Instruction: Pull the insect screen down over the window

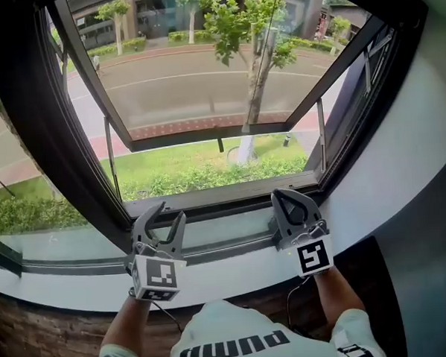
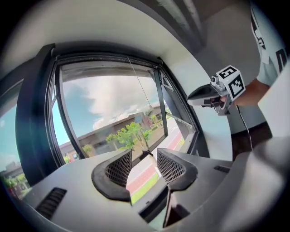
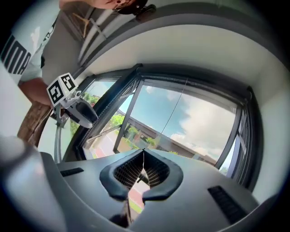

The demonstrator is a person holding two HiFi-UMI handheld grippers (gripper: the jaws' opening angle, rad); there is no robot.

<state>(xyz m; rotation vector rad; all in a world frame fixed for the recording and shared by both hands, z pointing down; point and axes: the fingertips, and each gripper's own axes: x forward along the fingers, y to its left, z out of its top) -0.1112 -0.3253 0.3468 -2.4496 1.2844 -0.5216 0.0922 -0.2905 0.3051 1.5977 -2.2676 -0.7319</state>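
The window (image 1: 209, 204) has a dark frame, and its glass sash (image 1: 196, 86) is swung outward. No screen covers the opening. A thin cord (image 2: 139, 84) hangs from the top rail down the middle of the window; the right gripper view shows this cord (image 3: 174, 108) too. My left gripper (image 1: 171, 211) is raised in front of the lower frame at the left, open, with nothing between its pads (image 2: 120, 168). To its right at the same height, my right gripper (image 1: 285, 195) is shut and empty, its tips touching (image 3: 143, 152).
A white curved sill (image 1: 213, 283) runs below the frame, with brick-patterned wall (image 1: 37, 333) under it. Side stays (image 1: 110, 157) hold the sash out. Outside are grass, trees and a road. White wall (image 1: 421, 126) flanks the window at the right.
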